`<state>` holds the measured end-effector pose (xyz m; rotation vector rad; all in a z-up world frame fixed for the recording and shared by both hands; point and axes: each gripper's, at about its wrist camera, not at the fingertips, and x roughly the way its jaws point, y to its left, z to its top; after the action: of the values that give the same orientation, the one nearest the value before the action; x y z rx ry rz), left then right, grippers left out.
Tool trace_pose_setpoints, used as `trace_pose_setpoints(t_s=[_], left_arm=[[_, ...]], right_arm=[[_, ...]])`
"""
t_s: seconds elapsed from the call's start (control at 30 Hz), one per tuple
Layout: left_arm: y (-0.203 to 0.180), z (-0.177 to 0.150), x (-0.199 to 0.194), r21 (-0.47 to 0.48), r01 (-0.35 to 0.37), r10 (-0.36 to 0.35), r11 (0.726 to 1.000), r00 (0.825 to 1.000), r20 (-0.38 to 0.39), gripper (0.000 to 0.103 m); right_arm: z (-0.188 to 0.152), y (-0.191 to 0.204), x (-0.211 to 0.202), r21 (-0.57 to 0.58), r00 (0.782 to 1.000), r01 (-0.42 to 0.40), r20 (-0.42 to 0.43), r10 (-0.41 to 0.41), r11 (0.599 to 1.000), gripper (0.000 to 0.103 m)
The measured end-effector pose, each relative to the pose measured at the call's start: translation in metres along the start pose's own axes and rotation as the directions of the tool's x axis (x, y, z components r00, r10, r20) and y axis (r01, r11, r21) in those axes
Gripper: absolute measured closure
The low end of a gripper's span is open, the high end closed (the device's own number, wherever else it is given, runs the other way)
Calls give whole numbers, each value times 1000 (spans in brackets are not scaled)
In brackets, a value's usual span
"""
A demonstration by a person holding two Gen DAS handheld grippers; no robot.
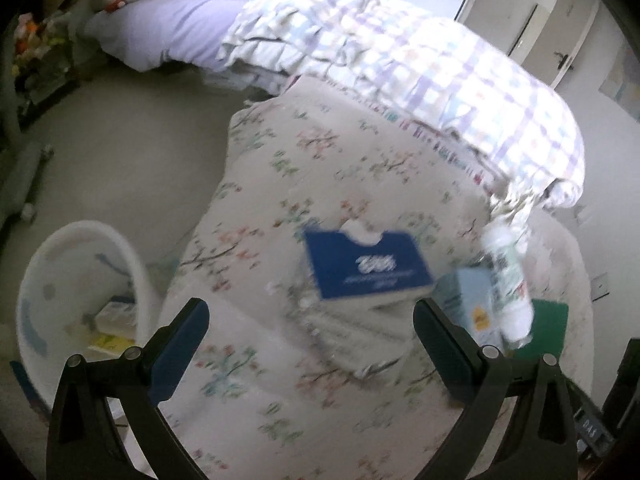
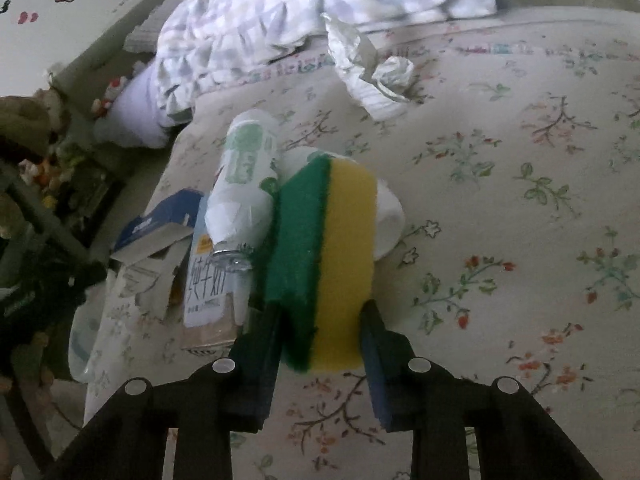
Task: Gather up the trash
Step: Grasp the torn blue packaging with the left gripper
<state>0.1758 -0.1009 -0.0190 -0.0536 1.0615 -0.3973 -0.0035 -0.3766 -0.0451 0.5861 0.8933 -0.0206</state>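
Note:
In the right wrist view my right gripper point(image 2: 320, 312) is shut on a green and yellow sponge point(image 2: 324, 248), pads pressing its two sides. Left of the sponge lie a white plastic bottle point(image 2: 244, 176), a milk carton point(image 2: 208, 280) and an opened blue box point(image 2: 160, 220). A white cup point(image 2: 388, 216) shows behind the sponge. Crumpled paper point(image 2: 394, 70) lies further back. My left gripper point(image 1: 310, 312) is open over the bed, just short of the blue box point(image 1: 366, 264), with nothing between its fingers. The bottle point(image 1: 506, 276) and carton point(image 1: 474, 308) sit to its right.
Everything lies on a floral bedcover point(image 2: 500, 200), with a checked quilt point(image 1: 400, 60) bunched at the back. A white bin point(image 1: 92, 226) holding some trash stands on the floor left of the bed. A shelf with toys point(image 1: 32, 52) is at the far left.

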Motion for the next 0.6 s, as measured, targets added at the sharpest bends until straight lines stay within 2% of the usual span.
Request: trace_pose_setpoints(t_s=[0.2, 0.4, 0.47, 0.57, 0.6], left_arm=[[3, 15, 15, -55, 42, -42, 998, 999, 4, 0], [12, 19, 31, -181, 155, -159, 971, 987, -7, 2], [13, 18, 36, -210, 190, -197, 959, 980, -13, 8], [11, 18, 39, -227, 222, -232, 948, 973, -17, 22], [11, 18, 39, -225, 226, -236, 948, 972, -16, 30]], right_arm=[[5, -5, -22, -5, 999, 9, 52, -9, 1000, 71], [11, -16, -34, 14, 997, 11, 80, -12, 1000, 71], [11, -17, -35, 18, 997, 12, 80, -14, 1000, 72], [11, -20, -34, 22, 997, 16, 76, -18, 1000, 72], [11, -20, -33, 24, 997, 17, 74, -18, 1000, 72]])
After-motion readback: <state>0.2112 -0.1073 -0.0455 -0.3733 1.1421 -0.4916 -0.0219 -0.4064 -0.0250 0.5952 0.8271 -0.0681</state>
